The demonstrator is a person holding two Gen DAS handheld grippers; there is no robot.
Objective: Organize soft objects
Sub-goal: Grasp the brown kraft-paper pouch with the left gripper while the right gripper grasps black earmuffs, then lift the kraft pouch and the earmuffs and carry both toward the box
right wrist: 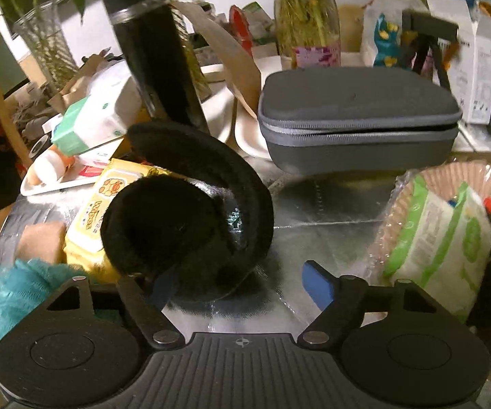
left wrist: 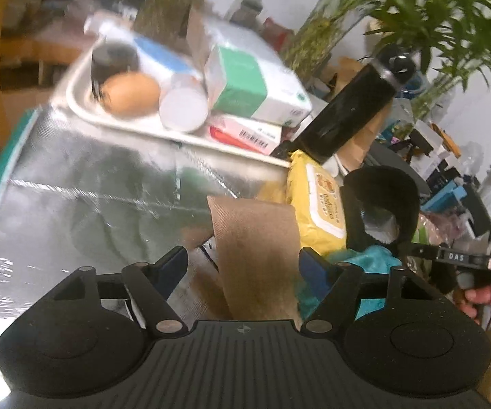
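My left gripper [left wrist: 243, 260] is open, its blue fingers either side of a brown paper strip [left wrist: 255, 238] that stands between them without being pinched. Behind it lie a yellow wipes pack [left wrist: 317, 201], black fluffy earmuffs [left wrist: 381, 201] and a teal mesh sponge [left wrist: 361, 262]. My right gripper [right wrist: 242, 283] is open; its left finger is partly hidden under the black earmuffs [right wrist: 184, 218], its right finger [right wrist: 318, 284] is over bare foil. The yellow wipes pack [right wrist: 92, 218] and the teal sponge [right wrist: 17, 286] lie to the left. The right gripper's body shows at the right edge of the left wrist view.
A metal tray [left wrist: 85, 109] holds an egg-like ball, a white cup and tissue boxes. A tall black bottle [right wrist: 157, 58] stands behind the earmuffs. A grey zip case [right wrist: 358, 119] sits at the back, a basket [right wrist: 392, 218] with a green-white pack at right. Plants and clutter ring the foil-covered table.
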